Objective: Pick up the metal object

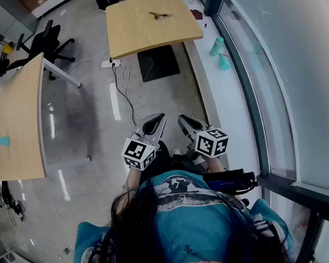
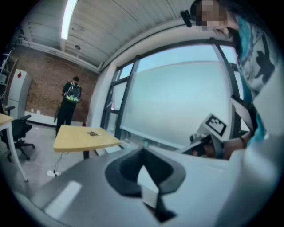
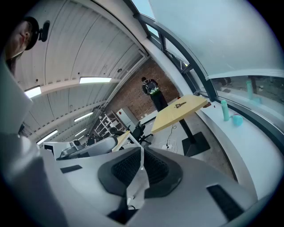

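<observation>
The metal object (image 1: 160,15) is a small thin piece lying on a light wooden table (image 1: 140,36) far ahead of me. It also shows small in the left gripper view (image 2: 92,133) and the right gripper view (image 3: 179,105). Both grippers are held close to my body, well short of that table. The left gripper (image 1: 159,118) is shut with nothing between its jaws (image 2: 143,148). Beside it the right gripper (image 1: 182,120) is shut and empty too (image 3: 141,153). They point roughly towards the table.
A second wooden table (image 1: 16,120) stands at the left, with an office chair (image 1: 47,41) behind it. A window wall and a sill with a teal bottle (image 1: 217,46) and cup (image 1: 225,62) run along the right. A person (image 2: 70,104) stands beyond the table. Cables (image 1: 124,88) cross the floor.
</observation>
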`<move>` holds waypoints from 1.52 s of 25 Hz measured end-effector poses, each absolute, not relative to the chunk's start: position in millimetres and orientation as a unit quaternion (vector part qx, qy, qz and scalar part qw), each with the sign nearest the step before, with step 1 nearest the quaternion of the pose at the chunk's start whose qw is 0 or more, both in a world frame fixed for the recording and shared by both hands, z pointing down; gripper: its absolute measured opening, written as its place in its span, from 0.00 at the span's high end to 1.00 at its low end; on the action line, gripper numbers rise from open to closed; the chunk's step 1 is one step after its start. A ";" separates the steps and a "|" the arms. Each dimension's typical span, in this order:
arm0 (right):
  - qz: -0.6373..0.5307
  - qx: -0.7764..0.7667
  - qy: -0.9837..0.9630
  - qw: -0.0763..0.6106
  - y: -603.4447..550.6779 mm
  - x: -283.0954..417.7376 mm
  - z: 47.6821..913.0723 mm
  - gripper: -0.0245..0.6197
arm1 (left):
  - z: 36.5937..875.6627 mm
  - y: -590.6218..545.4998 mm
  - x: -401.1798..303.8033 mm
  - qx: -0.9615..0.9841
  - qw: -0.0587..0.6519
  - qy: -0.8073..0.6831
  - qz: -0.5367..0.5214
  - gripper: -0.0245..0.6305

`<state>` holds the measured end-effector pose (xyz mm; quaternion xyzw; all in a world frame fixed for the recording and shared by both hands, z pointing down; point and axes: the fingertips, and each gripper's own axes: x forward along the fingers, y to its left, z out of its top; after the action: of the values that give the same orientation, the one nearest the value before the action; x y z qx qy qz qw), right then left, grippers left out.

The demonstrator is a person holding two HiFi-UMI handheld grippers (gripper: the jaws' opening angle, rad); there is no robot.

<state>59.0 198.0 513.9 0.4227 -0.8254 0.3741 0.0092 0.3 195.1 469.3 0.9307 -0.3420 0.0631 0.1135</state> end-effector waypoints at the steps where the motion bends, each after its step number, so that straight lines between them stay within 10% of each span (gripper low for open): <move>1: 0.375 0.421 -0.826 0.011 194.0 59.9 515.0 0.92 | 471.2 191.3 1.1 0.930 0.115 -0.342 0.066 0.96; 38: 0.379 0.473 -0.794 0.041 -197.7 -38.1 519.4 0.92 | 484.8 -222.0 -109.5 0.942 0.149 -0.298 0.049 0.96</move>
<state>-38.1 -197.7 519.4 0.4735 -0.7940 0.3790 0.0407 -109.5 -222.0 484.8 0.9417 -0.2978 0.0488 0.1489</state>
